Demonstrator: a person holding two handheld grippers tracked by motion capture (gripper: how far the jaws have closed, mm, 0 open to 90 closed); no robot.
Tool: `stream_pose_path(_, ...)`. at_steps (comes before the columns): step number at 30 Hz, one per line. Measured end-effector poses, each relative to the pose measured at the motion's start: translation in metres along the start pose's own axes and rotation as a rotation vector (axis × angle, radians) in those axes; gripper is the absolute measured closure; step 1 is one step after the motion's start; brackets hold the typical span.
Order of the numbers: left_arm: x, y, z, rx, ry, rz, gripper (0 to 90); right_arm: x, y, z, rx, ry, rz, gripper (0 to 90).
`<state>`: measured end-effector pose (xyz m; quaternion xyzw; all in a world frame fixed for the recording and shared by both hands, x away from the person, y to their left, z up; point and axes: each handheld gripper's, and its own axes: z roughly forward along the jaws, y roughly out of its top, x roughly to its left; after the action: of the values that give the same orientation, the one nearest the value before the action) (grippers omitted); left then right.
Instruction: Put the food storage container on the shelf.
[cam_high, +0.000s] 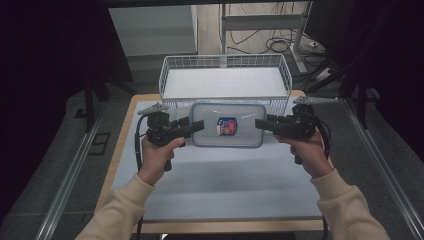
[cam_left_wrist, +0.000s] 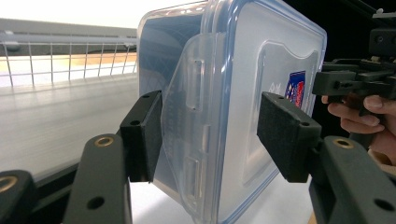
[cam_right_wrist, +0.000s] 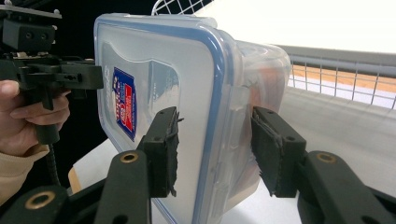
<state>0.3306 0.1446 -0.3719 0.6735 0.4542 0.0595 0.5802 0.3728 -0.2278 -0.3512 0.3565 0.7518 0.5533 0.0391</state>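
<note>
2 tongs, left tongs (cam_high: 199, 125) and right tongs (cam_high: 259, 123), clamp the container (cam_high: 228, 125) (opposite ends).

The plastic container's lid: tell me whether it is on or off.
On. The blue-rimmed lid sits flush over the plastic container, with its side flap folded down against the wall.

A wire basket (cam_high: 226, 80) sits on the table (cam_high: 220, 185).

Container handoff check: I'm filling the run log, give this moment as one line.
object: lidded plastic container | left gripper: shut on its left end | right gripper: shut on its right end | position: held before wire basket
</note>
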Motion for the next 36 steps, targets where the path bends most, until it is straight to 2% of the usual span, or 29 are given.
stream_pose_path(19, 0.010, 0.029, 0.002, -0.027, 0.011, 0.016, 42.5, -0.007, 0.028, 0.011, -0.015, 0.004, -0.012, 52.7)
stream_pose_path(25, 0.014, 0.036, 0.004, -0.033, 0.007, 0.009, 42.5, -0.010, 0.037, 0.014, -0.007, 0.001, -0.017, 52.7)
stream_pose_path(31, 0.019, 0.048, 0.006, -0.040, -0.001, 0.001, 42.5, -0.011, 0.052, 0.017, 0.003, -0.009, -0.025, 52.7)
stream_pose_path(36, 0.023, 0.064, 0.010, -0.044, 0.002, 0.000, 42.5, -0.018, 0.068, 0.020, 0.002, -0.007, -0.018, 52.7)
